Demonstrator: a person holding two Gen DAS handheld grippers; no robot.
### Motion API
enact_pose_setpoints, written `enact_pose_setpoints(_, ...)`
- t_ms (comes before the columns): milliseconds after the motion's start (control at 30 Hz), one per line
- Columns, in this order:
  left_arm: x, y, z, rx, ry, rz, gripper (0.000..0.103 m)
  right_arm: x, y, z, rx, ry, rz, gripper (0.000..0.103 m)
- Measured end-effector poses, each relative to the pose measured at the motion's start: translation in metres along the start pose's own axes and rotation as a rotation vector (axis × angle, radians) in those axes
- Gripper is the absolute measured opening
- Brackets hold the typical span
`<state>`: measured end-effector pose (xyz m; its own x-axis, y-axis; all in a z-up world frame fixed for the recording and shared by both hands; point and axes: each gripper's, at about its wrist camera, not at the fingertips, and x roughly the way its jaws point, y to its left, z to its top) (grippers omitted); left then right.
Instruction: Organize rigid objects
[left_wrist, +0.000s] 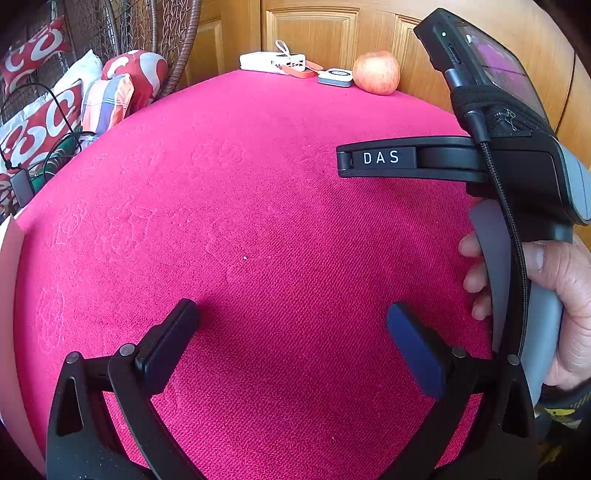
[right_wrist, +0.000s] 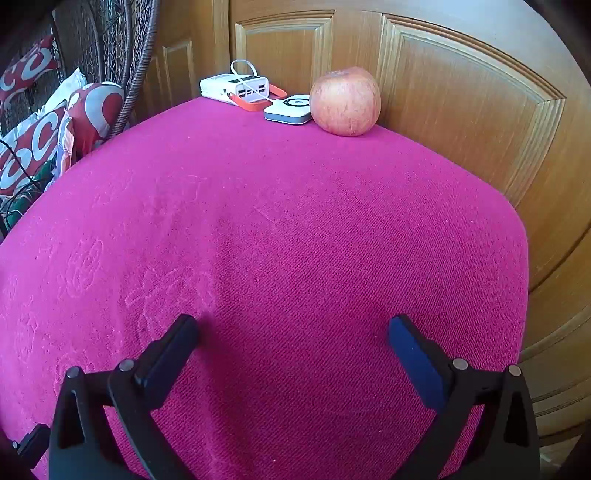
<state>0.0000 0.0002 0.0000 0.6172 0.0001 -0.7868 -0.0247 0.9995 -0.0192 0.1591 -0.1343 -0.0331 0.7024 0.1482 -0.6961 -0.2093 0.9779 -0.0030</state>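
Observation:
A red-yellow apple stands at the far edge of the pink cloth-covered table, against the wooden door. Next to it on the left lie a small white-and-grey square device and a white multi-port charger with an orange strap. All three also show in the left wrist view: apple, device, charger. My left gripper is open and empty above the near cloth. My right gripper is open and empty; its body shows at the right of the left wrist view.
A wooden panelled door runs behind and to the right of the table. A wicker chair with red-and-white cushions and dark cables stands off the table's left side.

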Motion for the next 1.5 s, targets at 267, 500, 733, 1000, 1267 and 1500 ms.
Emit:
enact_pose_setpoints(267, 0.0001, -0.0022, -0.0005, 0.000, 0.000, 0.000, 0.103, 0.0008, 0.0008, 0.0000, -0.002, 0.000, -0.001, 0.103)
enact_pose_setpoints(500, 0.0011, -0.0078, -0.0008, 0.000, 0.001, 0.000, 0.103, 0.0054, 0.0064, 0.0037, -0.001, 0.000, 0.002, 0.103)
enact_pose_setpoints(733, 0.0012, -0.0079, -0.0007, -0.001, 0.001, 0.000, 0.103, -0.0001, 0.0008, 0.0012, 0.000, 0.001, 0.004, 0.103)
enact_pose_setpoints(1000, 0.0010, -0.0077, -0.0009, -0.001, 0.000, 0.000, 0.103, -0.0001, 0.0007, 0.0012, 0.001, 0.003, 0.005, 0.103)
enact_pose_setpoints(1267, -0.0002, -0.0008, 0.0004, 0.000, 0.000, 0.000, 0.103, -0.0006, 0.0001, 0.0011, 0.001, 0.002, 0.005, 0.103)
enact_pose_setpoints(1500, 0.0007, 0.0004, 0.0006, -0.001, 0.000, -0.001, 0.103, -0.0005, 0.0011, 0.0009, 0.001, 0.000, 0.004, 0.103)
